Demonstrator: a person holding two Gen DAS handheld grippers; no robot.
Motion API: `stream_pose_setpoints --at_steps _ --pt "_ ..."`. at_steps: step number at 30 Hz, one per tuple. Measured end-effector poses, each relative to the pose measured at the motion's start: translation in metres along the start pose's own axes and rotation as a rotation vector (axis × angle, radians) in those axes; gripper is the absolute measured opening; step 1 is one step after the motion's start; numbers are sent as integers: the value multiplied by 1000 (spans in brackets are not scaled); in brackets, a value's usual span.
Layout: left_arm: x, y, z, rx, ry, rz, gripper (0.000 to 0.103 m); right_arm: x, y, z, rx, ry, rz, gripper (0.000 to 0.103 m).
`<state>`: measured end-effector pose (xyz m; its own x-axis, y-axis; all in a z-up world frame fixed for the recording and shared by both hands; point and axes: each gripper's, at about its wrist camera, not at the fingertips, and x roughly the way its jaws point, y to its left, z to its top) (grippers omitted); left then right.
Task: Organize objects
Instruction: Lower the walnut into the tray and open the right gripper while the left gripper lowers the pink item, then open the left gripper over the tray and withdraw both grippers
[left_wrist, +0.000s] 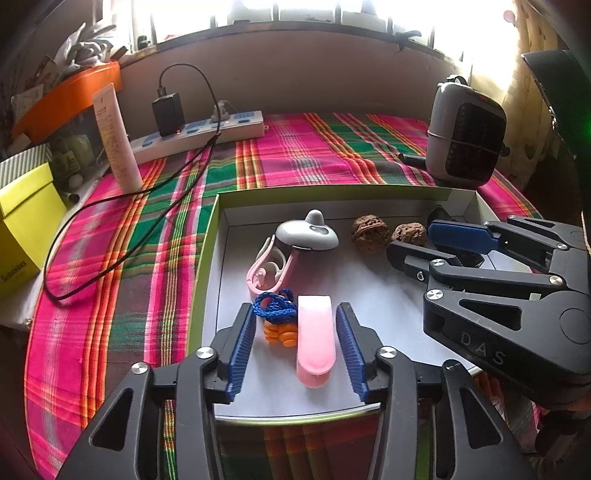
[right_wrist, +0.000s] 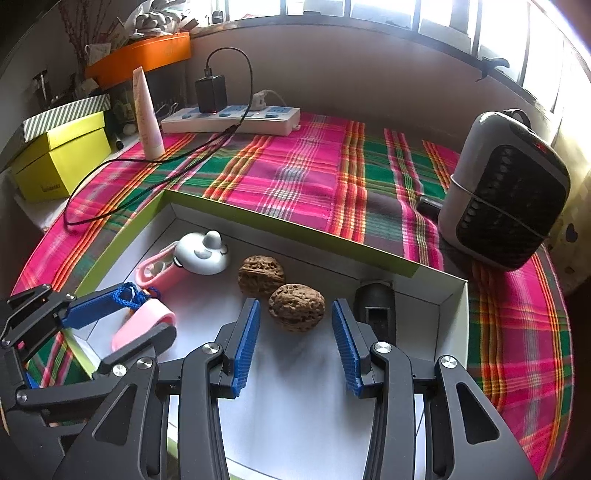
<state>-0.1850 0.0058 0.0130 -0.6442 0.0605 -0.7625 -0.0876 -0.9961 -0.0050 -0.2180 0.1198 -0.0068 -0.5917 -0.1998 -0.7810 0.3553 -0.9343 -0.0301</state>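
Left gripper (left_wrist: 301, 345) stands with its jaws part-open over the near end of the white tray (left_wrist: 388, 306); a pink clip (left_wrist: 316, 341) lies between the blue pads (left_wrist: 242, 350) with a visible gap on each side, so nothing is gripped. Just left of that clip lie orange earplugs (left_wrist: 279, 334) on a blue cord (left_wrist: 273, 304), the cord touching the left pad. Further in, a pink clamp (left_wrist: 267, 275) carries a grey round-headed device (left_wrist: 308, 234).

Right gripper (right_wrist: 295, 345) is likewise part-open above the tray floor. Near walnut (right_wrist: 296, 307) lies just ahead of its fingertips, between the lines of the two pads and untouched. Far walnut (right_wrist: 260, 276) sits just behind it, the two touching or nearly so. A black object (right_wrist: 375, 302) rests in the right far corner of the tray.

Tray rests on a plaid cloth (right_wrist: 314, 166), with a small grey heater (right_wrist: 506, 192) beyond its right corner and a power strip (right_wrist: 232, 120) at the back
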Motion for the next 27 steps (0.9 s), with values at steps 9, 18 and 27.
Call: stream_pose_setpoints --at_steps 9,18,27 --pt "-13 2 -3 -20 -8 -8 48 -13 0 -4 24 -18 -1 42" --pt "-32 3 -9 -30 -34 -13 48 -31 0 -12 48 -47 -1 42" --pt "-50 3 -19 -29 -54 -16 48 -52 5 -27 76 -80 3 42"
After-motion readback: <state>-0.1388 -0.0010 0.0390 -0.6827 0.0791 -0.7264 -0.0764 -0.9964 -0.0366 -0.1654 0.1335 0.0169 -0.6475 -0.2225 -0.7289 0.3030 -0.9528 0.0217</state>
